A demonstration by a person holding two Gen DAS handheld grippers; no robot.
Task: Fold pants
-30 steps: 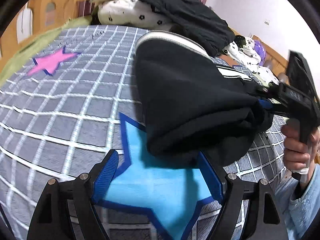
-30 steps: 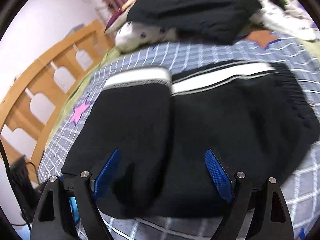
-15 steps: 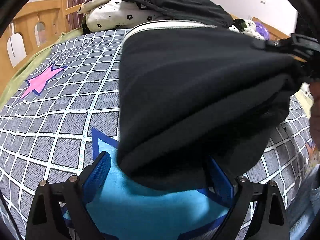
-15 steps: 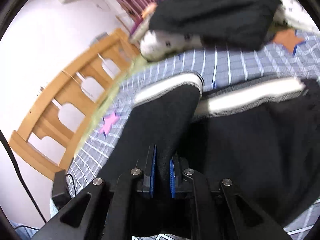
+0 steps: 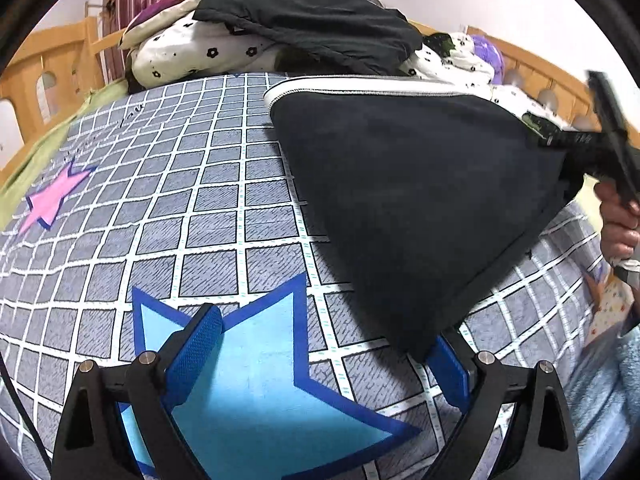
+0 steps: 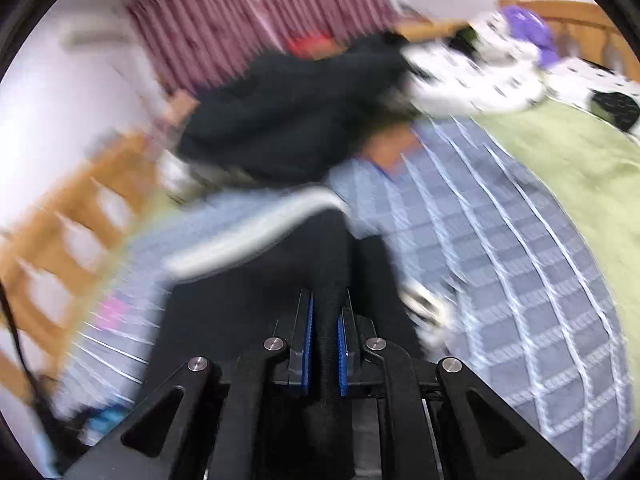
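Observation:
The black pants (image 5: 416,200) with a white striped waistband (image 5: 360,87) hang stretched above the checked bedspread (image 5: 168,216). My right gripper (image 6: 325,332) is shut on a fold of the pants (image 6: 328,280) and holds it lifted; it shows at the right edge of the left wrist view (image 5: 560,140). My left gripper (image 5: 324,352) is open, low over the blue star (image 5: 248,392); the pants' lowest corner hangs at its right finger. The right wrist view is blurred by motion.
A pile of black clothes (image 5: 312,20) and spotted white bedding (image 5: 192,56) lies at the head of the bed. A wooden bed frame (image 5: 48,76) borders the left and far sides. A green blanket (image 6: 560,152) lies to the right.
My right gripper closed on the pants and has lifted and pulled them up and to the right. The cloth has drawn out of my open left gripper, now touching only its right finger.

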